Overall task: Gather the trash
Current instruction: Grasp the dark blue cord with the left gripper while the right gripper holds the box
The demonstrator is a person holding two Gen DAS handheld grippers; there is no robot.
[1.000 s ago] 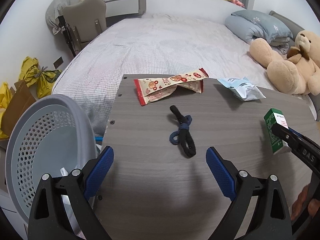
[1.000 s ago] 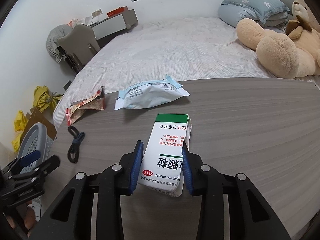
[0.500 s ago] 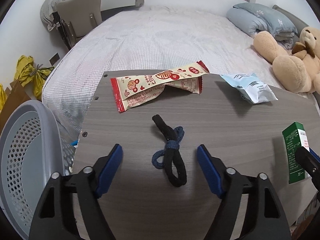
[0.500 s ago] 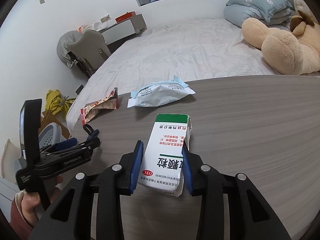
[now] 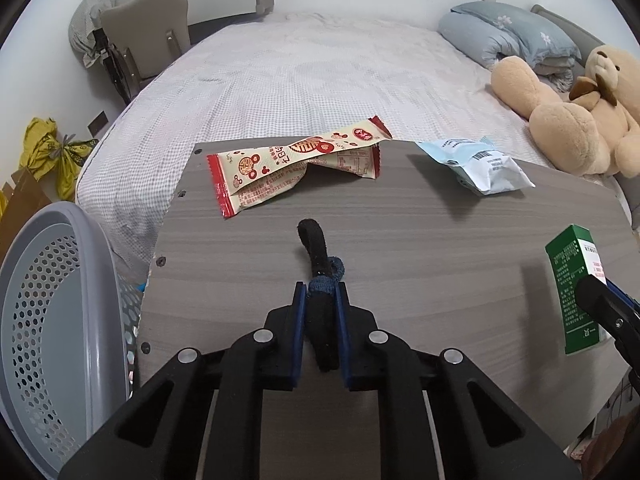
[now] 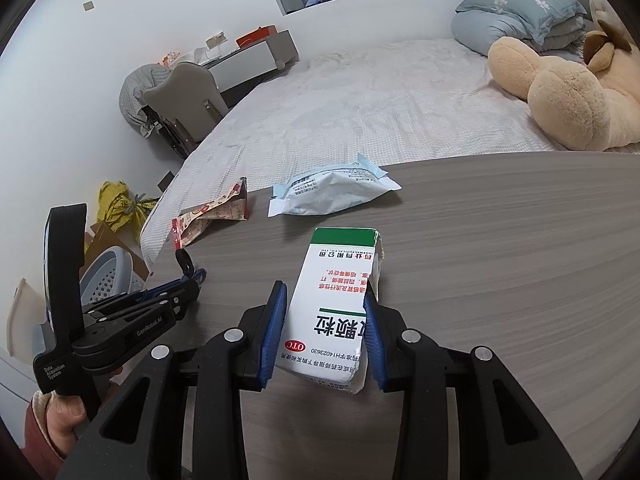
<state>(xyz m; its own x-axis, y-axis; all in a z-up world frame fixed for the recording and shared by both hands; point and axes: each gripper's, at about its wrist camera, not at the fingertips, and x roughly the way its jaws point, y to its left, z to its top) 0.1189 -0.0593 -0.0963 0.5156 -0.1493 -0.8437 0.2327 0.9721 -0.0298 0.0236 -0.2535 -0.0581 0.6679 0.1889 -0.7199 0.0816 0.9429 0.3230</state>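
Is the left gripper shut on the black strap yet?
Shut on it. The left gripper has both blue pads pressed against the black strap, whose far end lies on the table.

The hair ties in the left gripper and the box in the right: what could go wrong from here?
1. The left gripper pinches only the near part of the knotted hair ties; the soft loop may slip out when lifted.
2. The right gripper holds the medicine box by a torn, dented side; it could crush or tilt.
3. The grey basket stands beyond the table's left edge; a loose item may fall beside it.
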